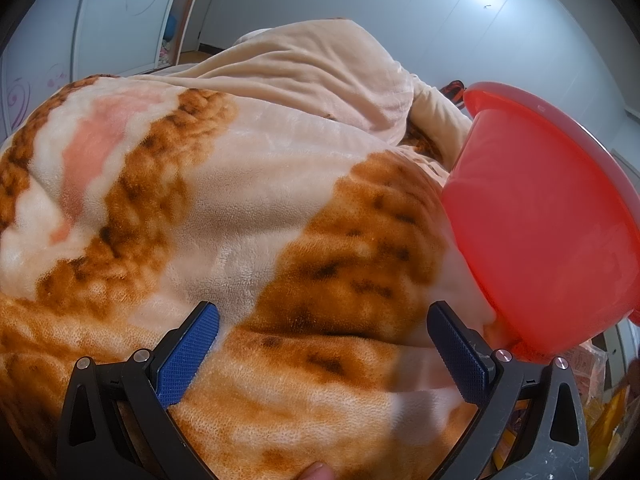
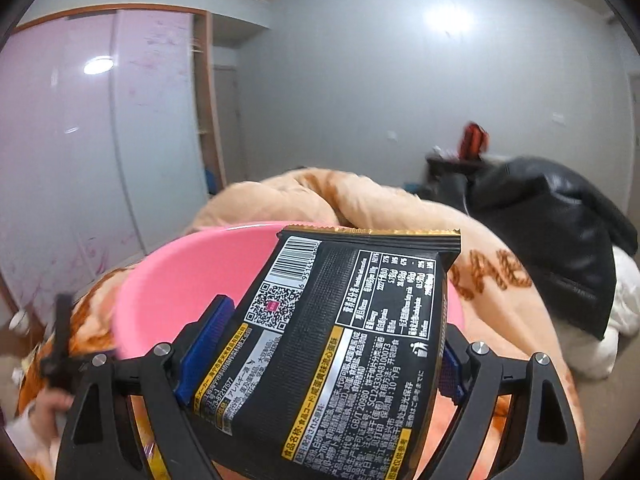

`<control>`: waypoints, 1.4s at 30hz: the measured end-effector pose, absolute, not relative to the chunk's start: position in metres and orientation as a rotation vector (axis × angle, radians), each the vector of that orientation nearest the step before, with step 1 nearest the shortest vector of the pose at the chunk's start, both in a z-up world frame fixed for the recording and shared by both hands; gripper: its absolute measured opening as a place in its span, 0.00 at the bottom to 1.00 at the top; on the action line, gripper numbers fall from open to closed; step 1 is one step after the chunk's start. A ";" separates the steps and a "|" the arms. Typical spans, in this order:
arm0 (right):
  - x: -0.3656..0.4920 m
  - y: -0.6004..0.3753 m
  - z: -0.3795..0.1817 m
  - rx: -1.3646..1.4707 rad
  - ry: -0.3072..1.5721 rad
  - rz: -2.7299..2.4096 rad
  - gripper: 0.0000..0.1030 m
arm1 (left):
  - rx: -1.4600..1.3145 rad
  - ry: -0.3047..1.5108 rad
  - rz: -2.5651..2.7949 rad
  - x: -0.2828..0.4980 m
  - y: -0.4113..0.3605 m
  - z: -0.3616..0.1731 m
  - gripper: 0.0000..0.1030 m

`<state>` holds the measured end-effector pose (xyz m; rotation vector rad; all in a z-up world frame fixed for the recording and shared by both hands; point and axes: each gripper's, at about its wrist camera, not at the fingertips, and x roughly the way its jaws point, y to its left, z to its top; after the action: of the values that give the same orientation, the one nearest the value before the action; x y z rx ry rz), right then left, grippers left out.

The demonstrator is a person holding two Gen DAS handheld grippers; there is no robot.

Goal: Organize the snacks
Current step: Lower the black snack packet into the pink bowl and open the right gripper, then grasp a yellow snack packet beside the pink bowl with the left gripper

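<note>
Black and gold-edged, the snack packet [image 2: 344, 344] sits pinched between the blue pads of the right gripper [image 2: 320, 344], its printed back facing the camera, held above the near rim of the pink basin [image 2: 180, 276]. The basin rests on a fleecy cream-and-brown blanket [image 1: 240, 208] spread over the bed. The left gripper [image 1: 320, 344] hangs spread wide over that blanket with nothing between its pads, just beside the basin's outer wall. A black jacket [image 2: 560, 232] lies heaped on the bed beyond the basin, and wardrobe doors [image 2: 100, 140] stand to the left.
</note>
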<state>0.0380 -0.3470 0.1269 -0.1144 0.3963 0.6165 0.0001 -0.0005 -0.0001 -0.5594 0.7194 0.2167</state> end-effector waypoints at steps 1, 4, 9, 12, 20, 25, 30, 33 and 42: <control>0.038 -0.345 0.123 -0.128 0.398 0.603 0.85 | -0.559 0.719 0.217 0.000 -0.001 0.000 1.00; 0.051 -0.333 0.114 -0.145 0.465 0.544 0.86 | -0.559 0.720 0.217 0.000 -0.001 0.000 1.00; 0.041 -0.344 0.108 -0.097 0.429 0.522 0.96 | -0.559 0.719 0.217 0.000 -0.001 0.000 1.00; 0.029 -0.361 0.114 -0.065 0.351 0.527 1.00 | -0.559 0.720 0.217 0.000 -0.001 0.000 1.00; 0.002 -0.424 0.136 -0.098 0.107 0.328 1.00 | -0.562 0.719 0.216 0.000 -0.001 0.000 1.00; 0.035 -0.438 0.086 -0.227 0.116 0.049 1.00 | -0.569 0.726 0.207 0.002 -0.002 -0.001 1.00; 0.102 -0.442 0.065 -0.155 0.376 -0.020 1.00 | -0.555 0.787 0.148 0.000 0.000 -0.003 1.00; 0.110 -0.445 0.072 -0.092 0.373 0.001 1.00 | -0.550 0.831 0.115 0.006 0.002 -0.002 1.00; 0.122 -0.439 0.077 -0.100 0.391 -0.015 1.00 | -0.624 0.913 -0.016 -0.018 -0.020 0.039 0.82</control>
<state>0.1220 -0.4391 0.0770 -0.0996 0.3906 -0.0145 -0.0179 -0.0201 0.0395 -0.6241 0.9134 -0.0162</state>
